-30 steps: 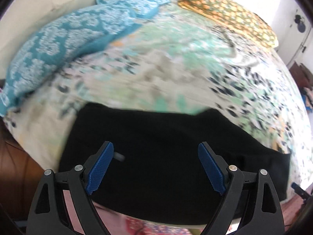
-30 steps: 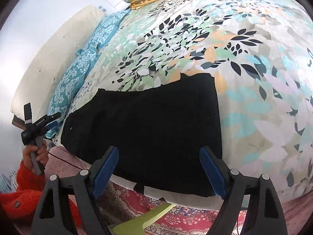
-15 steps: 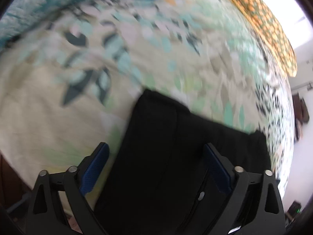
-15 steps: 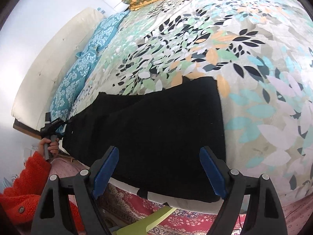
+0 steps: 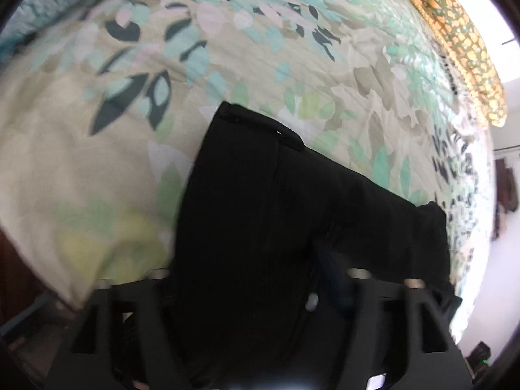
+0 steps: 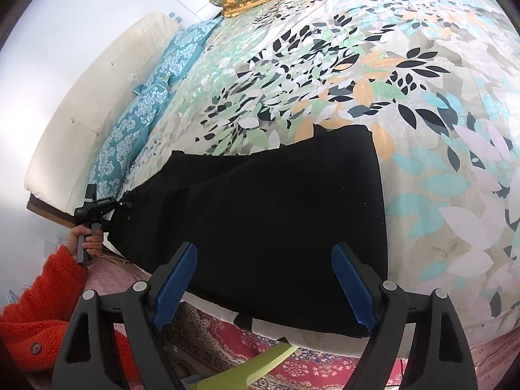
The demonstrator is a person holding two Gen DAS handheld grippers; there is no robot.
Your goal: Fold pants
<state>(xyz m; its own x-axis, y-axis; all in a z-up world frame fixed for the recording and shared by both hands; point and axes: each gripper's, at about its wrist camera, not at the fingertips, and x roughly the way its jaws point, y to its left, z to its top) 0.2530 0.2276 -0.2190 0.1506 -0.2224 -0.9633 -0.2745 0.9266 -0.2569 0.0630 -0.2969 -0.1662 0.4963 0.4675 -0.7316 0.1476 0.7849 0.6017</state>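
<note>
Bed with leaf-print floral bedspread [image 6: 373, 65], teal patterned pillows [image 6: 156, 97] along its headboard side. Black fabric pants [image 6: 276, 214], spread flat near the bed's front edge. Left gripper [image 5: 250, 289], jaws just closing, clamped on the pants' waist end; right gripper [image 6: 265, 286], blue-padded, wide open, empty, above the pants.

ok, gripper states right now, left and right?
Left gripper: jaws have just been closing, black pants between them, fabric hides the pads; looks gripped.
Right gripper: open, empty, above the pants.
</note>
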